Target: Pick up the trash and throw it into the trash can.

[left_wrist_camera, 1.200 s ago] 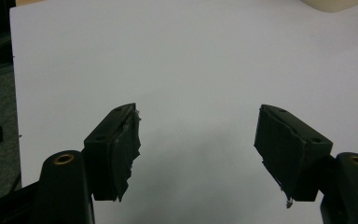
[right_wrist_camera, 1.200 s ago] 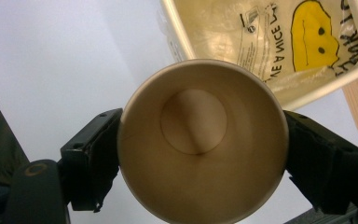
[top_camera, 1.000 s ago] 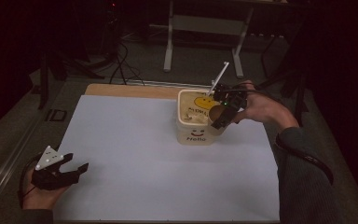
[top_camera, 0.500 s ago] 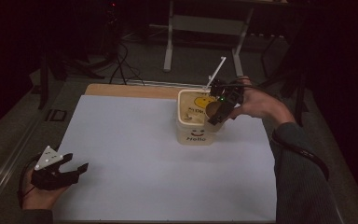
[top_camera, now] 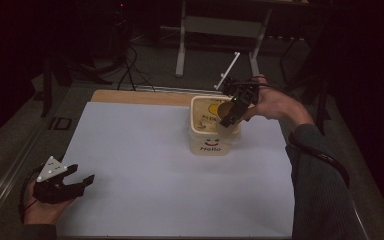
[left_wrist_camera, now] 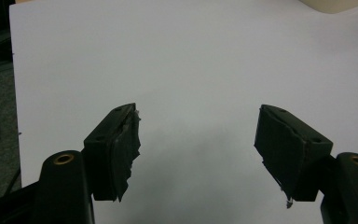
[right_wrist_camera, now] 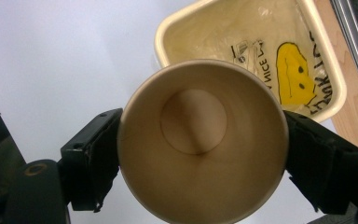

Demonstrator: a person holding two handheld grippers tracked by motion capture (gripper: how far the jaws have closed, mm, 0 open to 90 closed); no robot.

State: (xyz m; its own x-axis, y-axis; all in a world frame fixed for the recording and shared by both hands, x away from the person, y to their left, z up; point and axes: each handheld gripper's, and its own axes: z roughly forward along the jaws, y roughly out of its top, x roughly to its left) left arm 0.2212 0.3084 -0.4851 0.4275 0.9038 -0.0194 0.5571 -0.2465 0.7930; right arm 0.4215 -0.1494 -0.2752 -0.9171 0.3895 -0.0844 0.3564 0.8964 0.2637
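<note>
A brown paper cup [right_wrist_camera: 203,140] sits between the jaws of my right gripper [top_camera: 228,112], which is shut on its sides; its open mouth faces the camera. The cup [top_camera: 225,109] hangs tilted over the right rim of a cream bin [top_camera: 211,142] marked "Hello", lined with a plastic bag bearing a yellow smiley [right_wrist_camera: 296,74]. My left gripper [top_camera: 75,182] rests low at the near left corner of the white sheet [top_camera: 145,165], jaws wide apart, nothing between its pads [left_wrist_camera: 126,144].
A wooden table edge [top_camera: 140,97] shows behind the white sheet. A white stick-like antenna [top_camera: 229,71] rises from the right gripper. Table legs and cables stand on the dark floor beyond. A metal rail [top_camera: 10,175] runs along the left side.
The right hand has shifted the cup slightly back and up over the bin's rim. The left gripper has stayed where it was.
</note>
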